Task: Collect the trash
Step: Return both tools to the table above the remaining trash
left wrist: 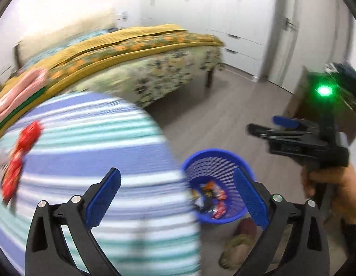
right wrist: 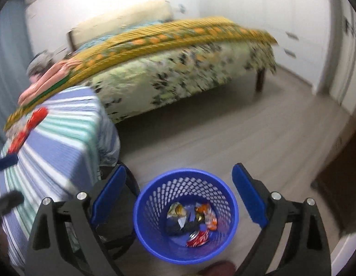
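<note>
A blue mesh bin (right wrist: 186,218) stands on the floor and holds several wrappers (right wrist: 194,223). It also shows in the left wrist view (left wrist: 215,184). My right gripper (right wrist: 178,195) is open and empty above the bin; it also shows in the left wrist view (left wrist: 267,125) at the right. My left gripper (left wrist: 176,197) is open and empty over the edge of a striped table (left wrist: 90,161). Red wrappers (left wrist: 21,161) lie at the table's left side, also seen in the right wrist view (right wrist: 28,126).
A bed (right wrist: 178,64) with a yellow blanket stands behind the table (right wrist: 51,151). White cupboards (right wrist: 281,23) line the far wall. A slippered foot (left wrist: 235,248) is on the grey floor beside the bin. A dark wooden piece (right wrist: 339,184) stands at the right.
</note>
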